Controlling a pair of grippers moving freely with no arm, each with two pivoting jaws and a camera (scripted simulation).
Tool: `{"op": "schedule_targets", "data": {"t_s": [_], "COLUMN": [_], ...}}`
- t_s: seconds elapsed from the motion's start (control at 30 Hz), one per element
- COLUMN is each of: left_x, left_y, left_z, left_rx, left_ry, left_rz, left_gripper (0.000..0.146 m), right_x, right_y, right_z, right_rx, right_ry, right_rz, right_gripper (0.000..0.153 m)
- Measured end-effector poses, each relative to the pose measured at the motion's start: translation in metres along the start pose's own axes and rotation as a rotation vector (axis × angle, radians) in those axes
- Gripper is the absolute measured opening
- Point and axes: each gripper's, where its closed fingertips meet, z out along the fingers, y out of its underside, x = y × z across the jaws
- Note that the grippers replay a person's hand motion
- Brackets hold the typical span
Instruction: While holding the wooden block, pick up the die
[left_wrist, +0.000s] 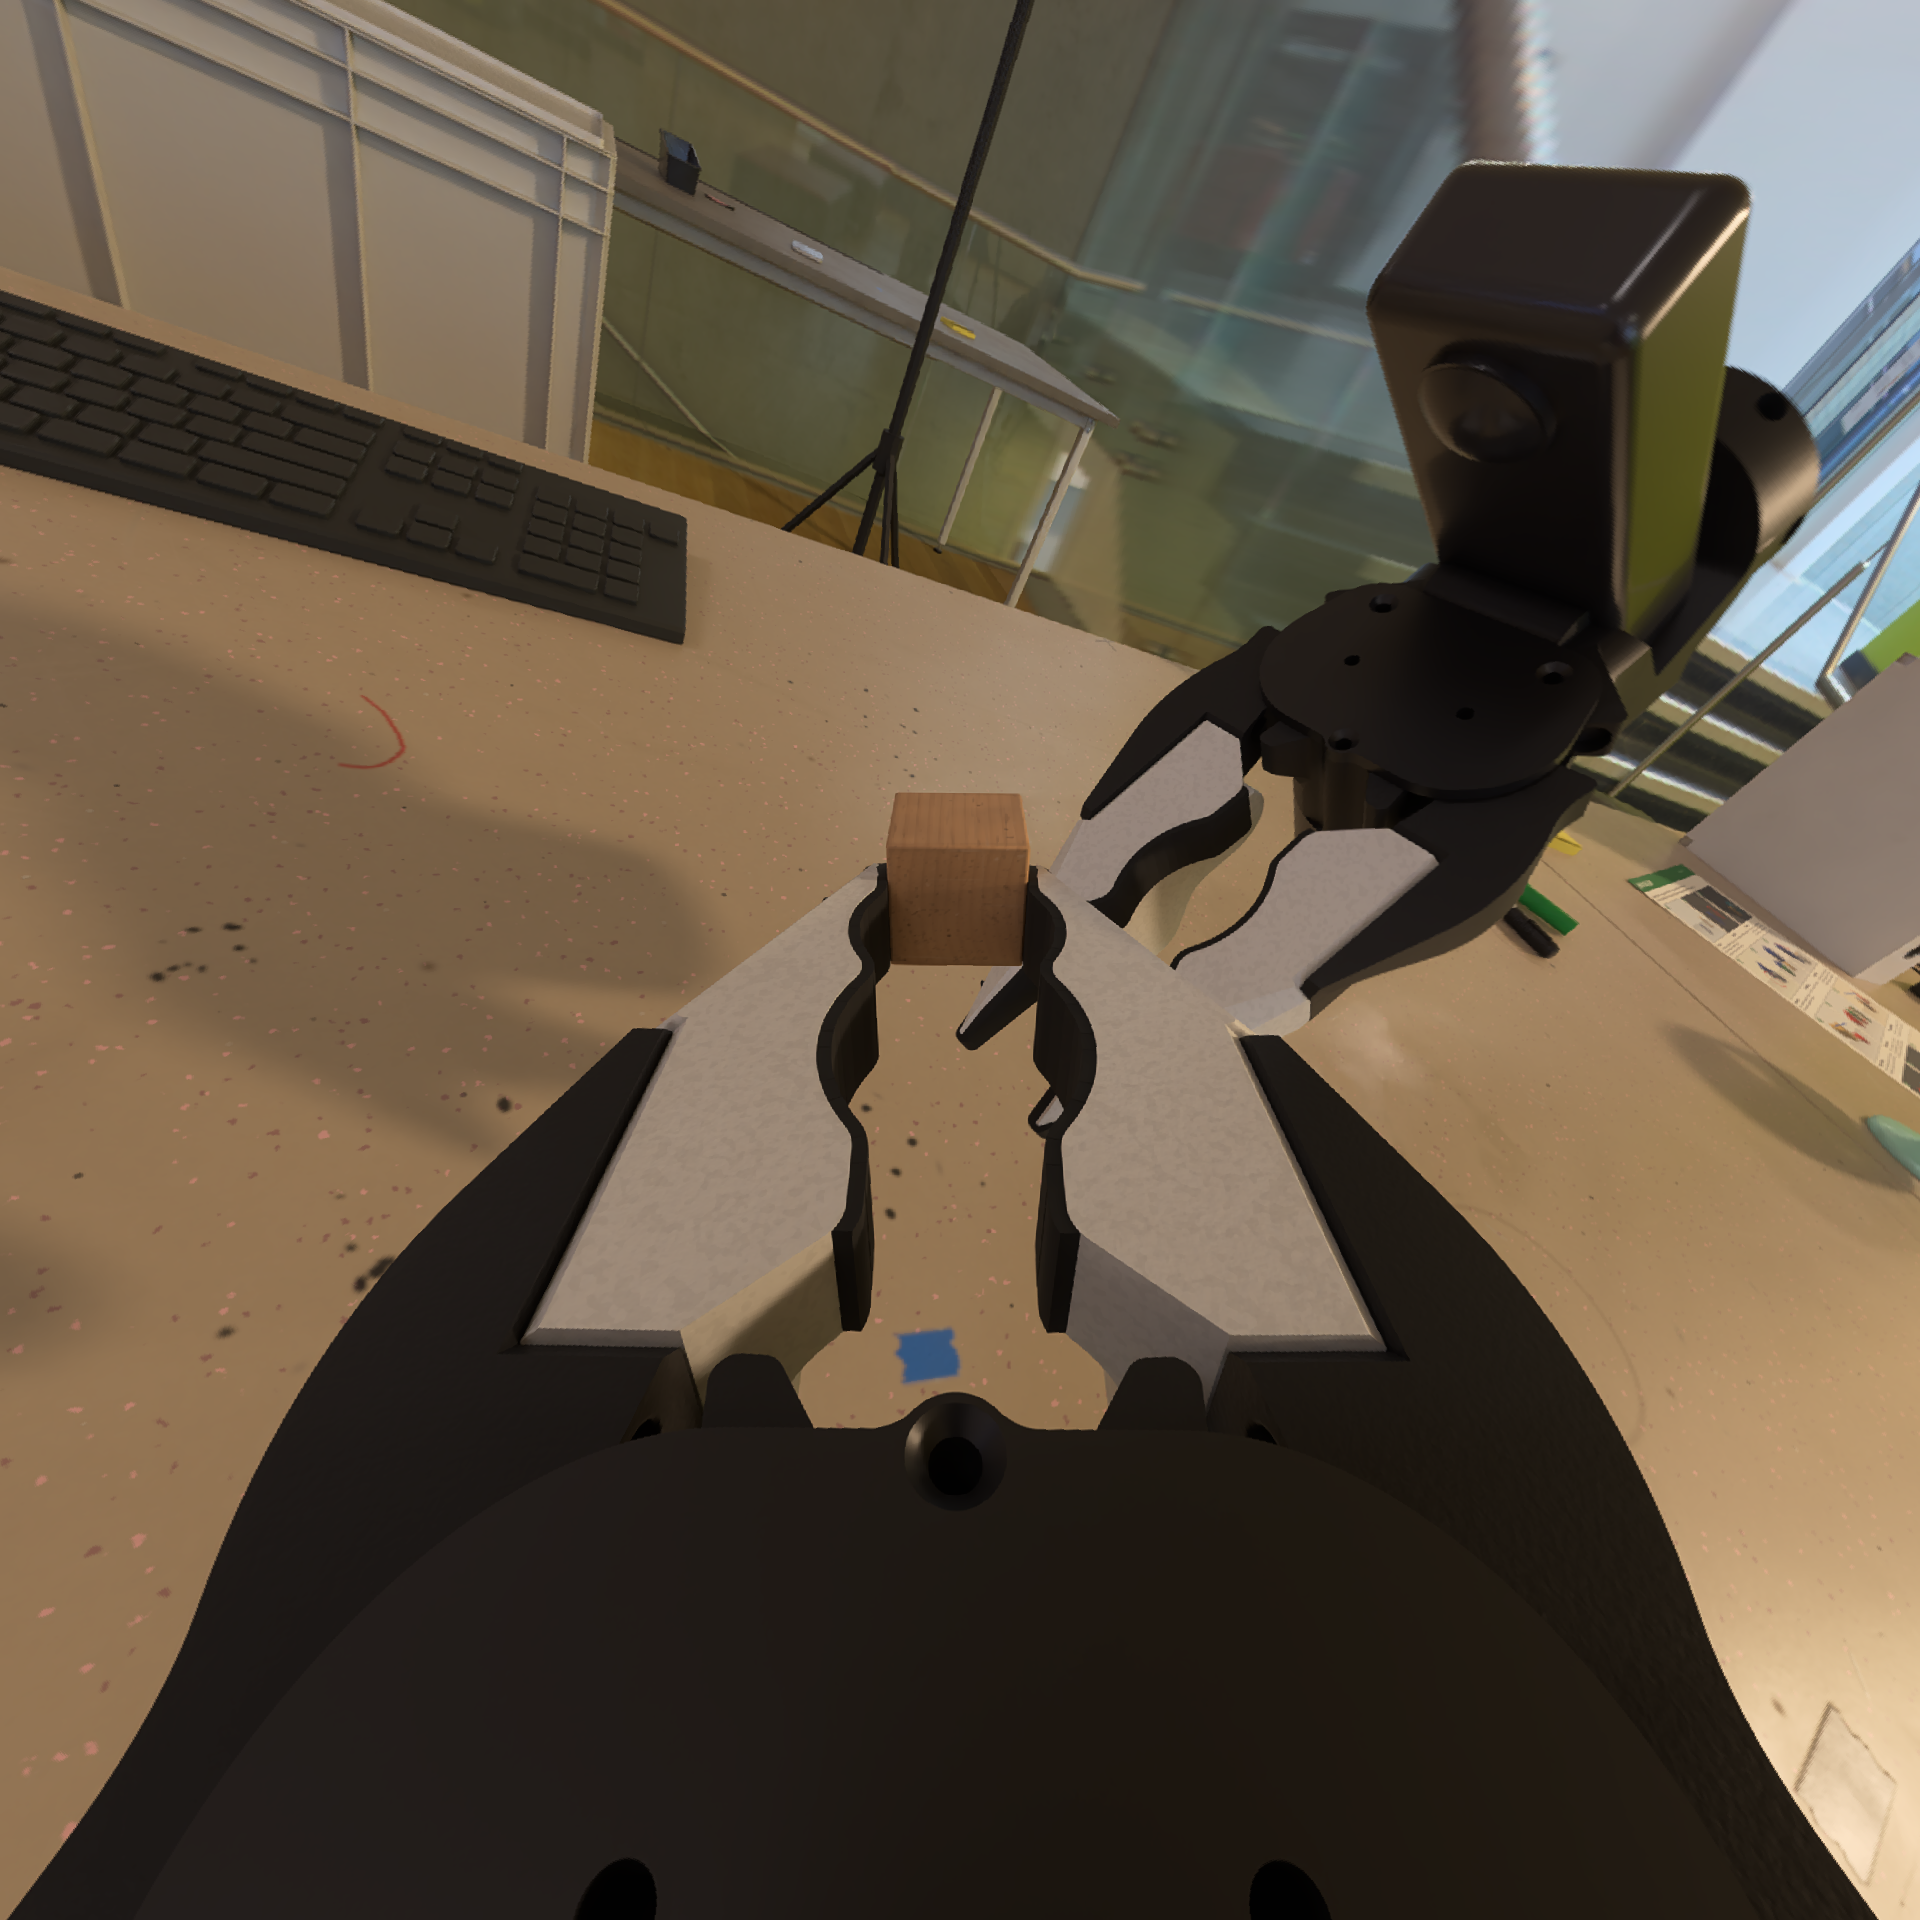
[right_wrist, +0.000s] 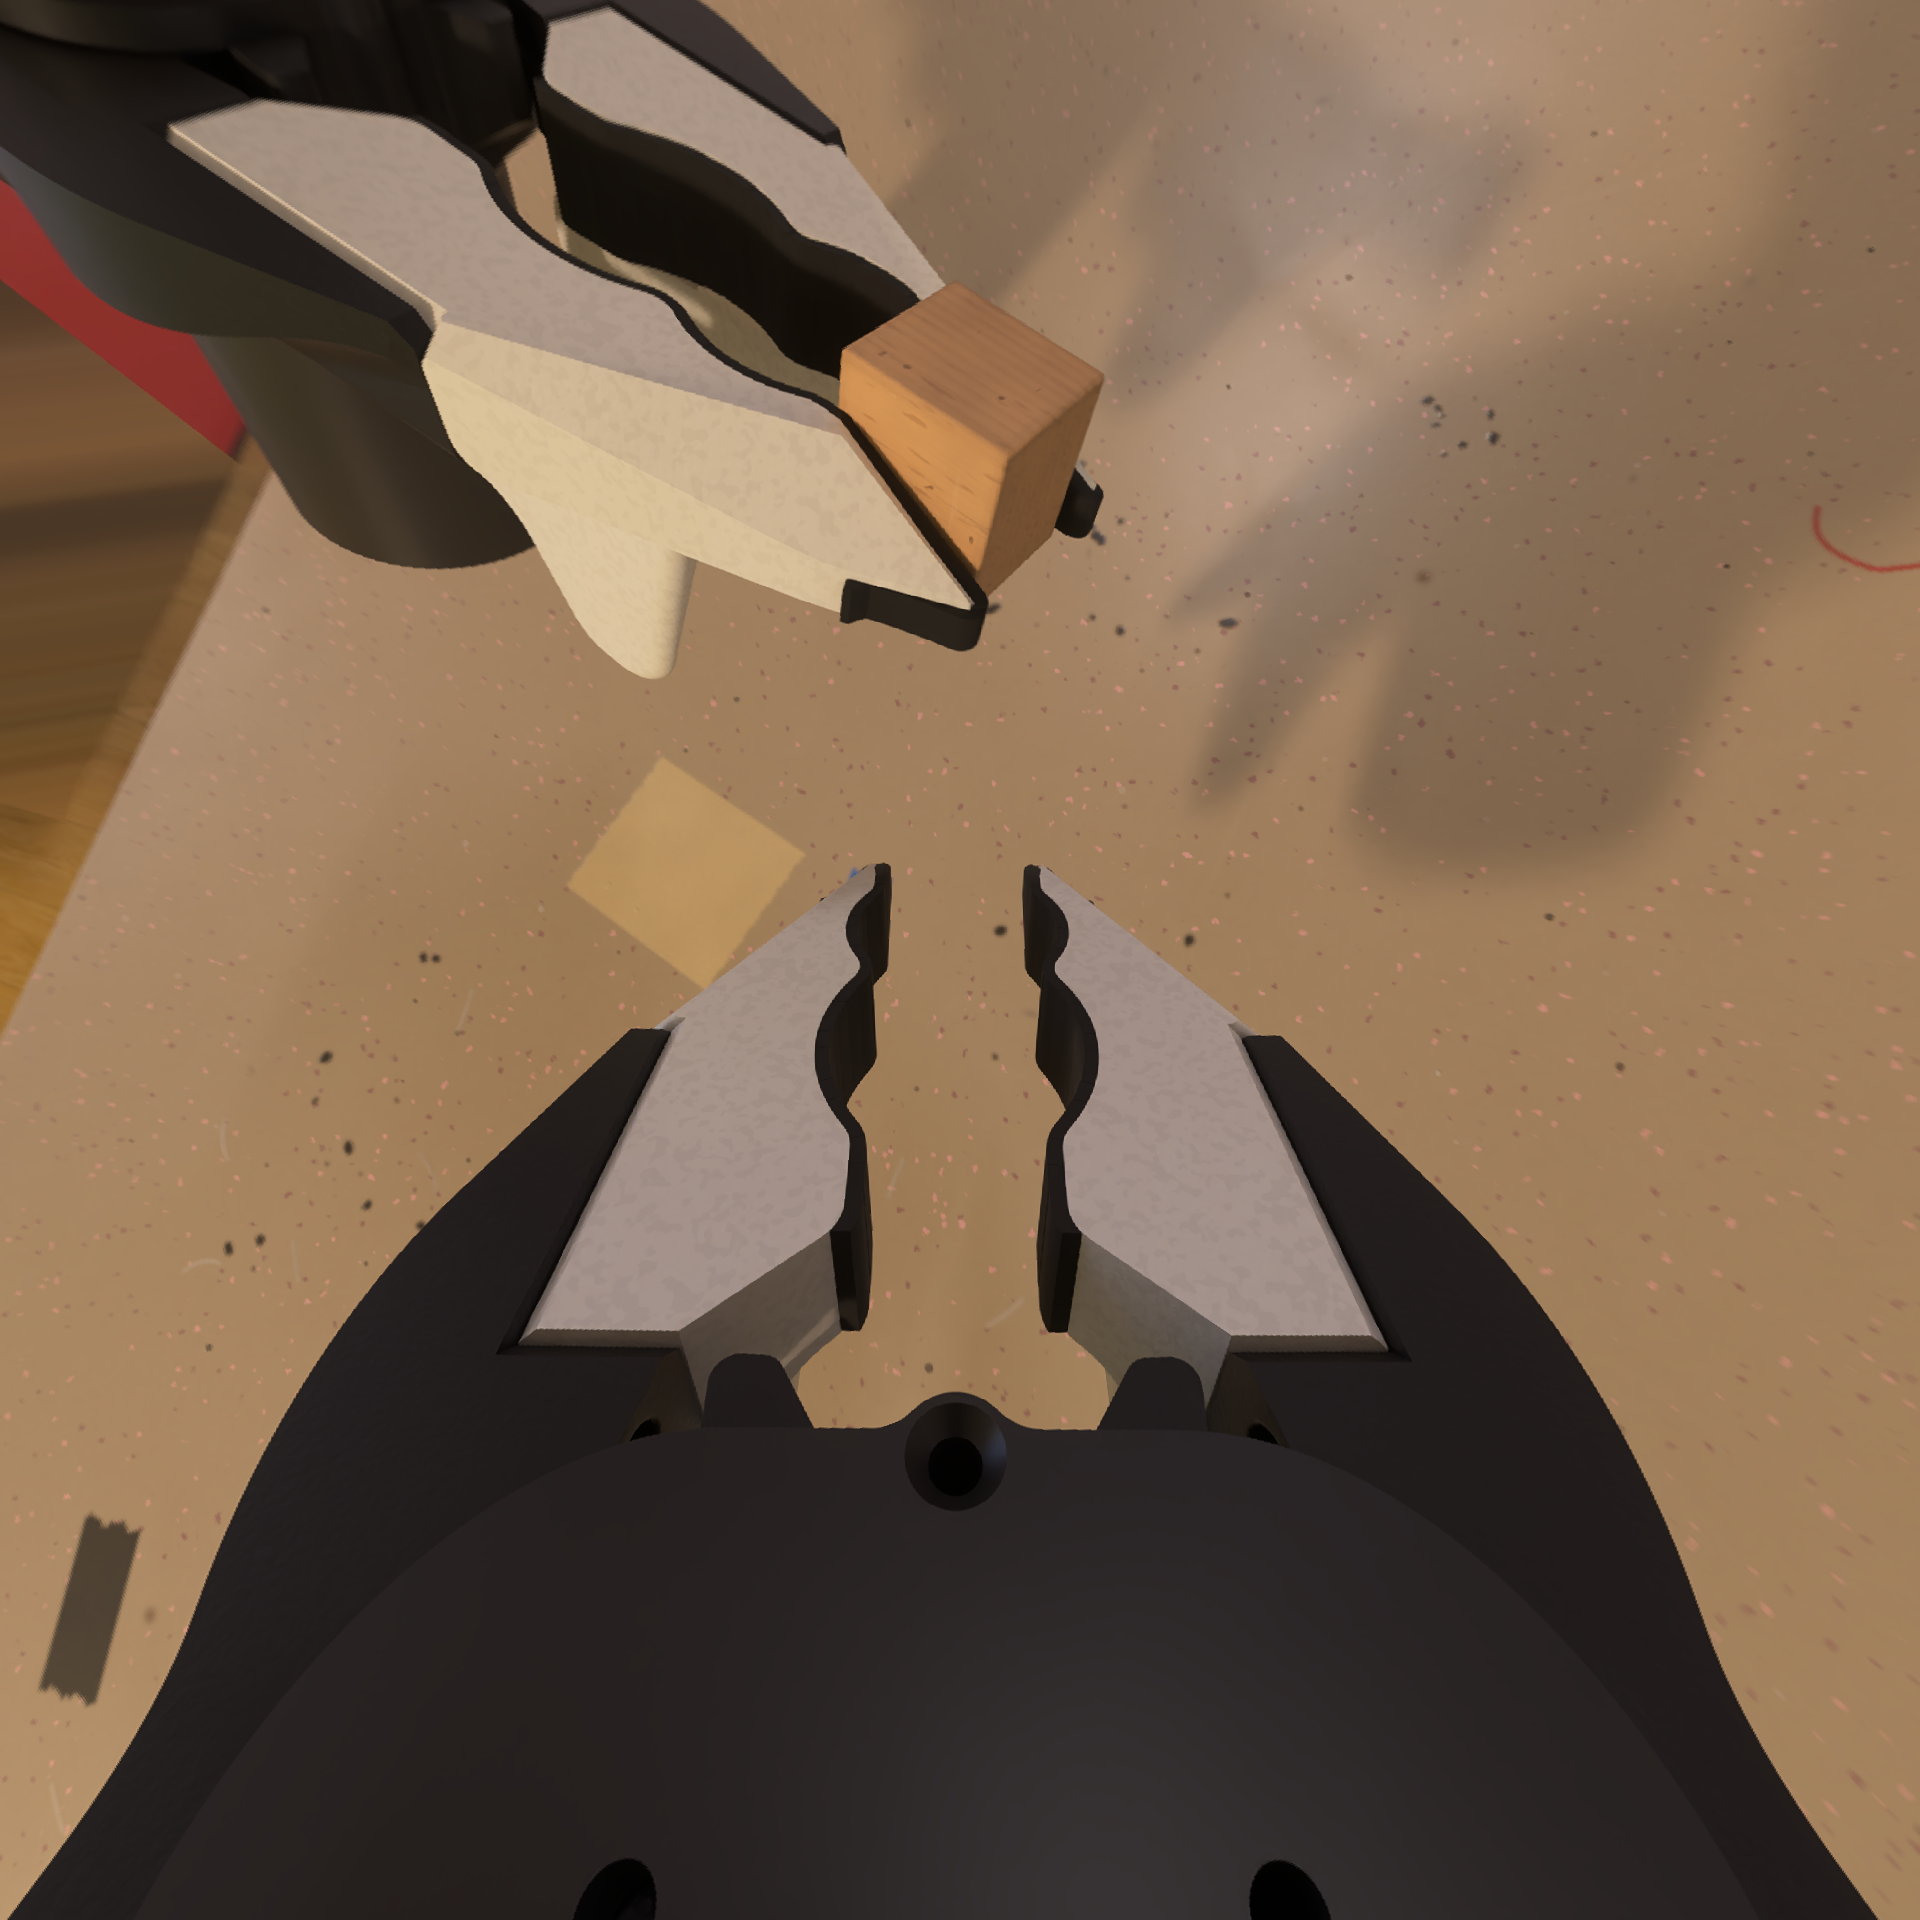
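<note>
While left gripper (left_wrist: 958, 883) clamps wooden block (left_wrist: 958, 879), right gripper (right_wrist: 957, 878) jaws parted, empty.

- Wooden block (left_wrist: 957, 883): light brown, fine grain.
- Left tool (left_wrist: 957, 904): black body, mottled grey-white fingers.
- Counter (left_wrist: 416, 935): beige, pink and black speckles.
- Keyboard (left_wrist: 343, 468): black.
- Tape patch (left_wrist: 927, 1356): blue.

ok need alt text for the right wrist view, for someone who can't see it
The right gripper hangs open and empty over a speckled tan table. Ahead and to the upper left, the left gripper clamps a wooden block at its fingertips, clear of the surface. A pale yellow square patch lies on the table; no die is visible.
</note>
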Motion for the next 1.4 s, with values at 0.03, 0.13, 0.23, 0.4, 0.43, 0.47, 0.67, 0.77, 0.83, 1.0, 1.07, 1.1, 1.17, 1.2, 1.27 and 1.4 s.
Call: {"op": "schedule_targets", "data": {"t_s": [0.03, 0.13, 0.23, 0.4, 0.43, 0.47, 0.67, 0.77, 0.83, 1.0, 1.07, 1.1, 1.17, 1.2, 1.27, 1.4], "left_x": [-0.001, -0.001, 0.001, 0.007, 0.008, 0.008, 0.006, 0.005, 0.002, -0.005, -0.009, -0.012, -0.011, -0.010, -0.009, -0.015], "left_y": [0.001, 0.001, 0.000, -0.001, -0.001, -0.001, -0.001, -0.001, -0.001, -0.001, -0.002, -0.003, -0.004, -0.004, -0.004, -0.003], "left_z": [0.000, -0.003, -0.002, -0.001, -0.001, -0.001, -0.001, -0.001, -0.001, -0.002, -0.004, -0.005, -0.005, -0.005, -0.004, -0.008], "left_rx": [-0.004, 0.007, 0.008, 0.011, 0.011, 0.010, 0.015, 0.020, 0.028, 0.039, 0.050, 0.058, 0.057, 0.056, 0.051, 0.053], "left_ry": [0.000, -0.015, -0.018, -0.031, -0.039, -0.039, -0.032, -0.031, -0.036, -0.023, -0.016, -0.014, -0.013, -0.011, -0.010, -0.006], "left_rz": [0.009, 0.033, 0.047, 0.097, 0.110, 0.105, 0.092, 0.085, 0.070, 0.030, -0.006, -0.017, -0.007, -0.001, 0.008, -0.026], "left_gripper": [0.024, 0.024, 0.024, 0.024, 0.024, 0.024, 0.024, 0.024, 0.024, 0.024, 0.024, 0.024, 0.024, 0.024, 0.024, 0.024], "right_x": [0.000, -0.002, -0.005, -0.002, -0.002, -0.002, -0.004, -0.003, -0.002, 0.002, 0.002, 0.002, 0.005, 0.003, -0.006, -0.035], "right_y": [0.000, -0.005, -0.019, -0.025, -0.026, -0.025, -0.019, -0.020, -0.020, -0.022, -0.019, -0.015, -0.001, 0.007, 0.021, 0.068], "right_z": [0.001, -0.001, -0.008, -0.013, -0.013, -0.013, -0.005, -0.005, -0.003, -0.001, -0.007, -0.010, -0.007, -0.003, 0.002, -0.005], "right_rx": [0.022, 0.113, 0.284, 0.362, 0.362, 0.356, 0.341, 0.362, 0.372, 0.352, 0.352, 0.337, 0.251, 0.194, 0.120, -0.038], "right_ry": [-0.019, -0.062, -0.142, -0.181, -0.188, -0.189, -0.194, -0.209, -0.231, -0.205, -0.203, -0.191, -0.107, -0.068, -0.040, -0.045], "right_rz": [0.011, 0.044, 0.120, 0.182, 0.187, 0.185, 0.161, 0.170, 0.196, 0.152, 0.138, 0.127, 0.096, 0.066, 0.024, -0.013], "right_gripper": [0.025, 0.025, 0.030, 0.025, 0.024, 0.024, 0.029, 0.028, 0.027, 0.027, 0.028, 0.030, 0.045, 0.058, 0.063, 0.051]}}
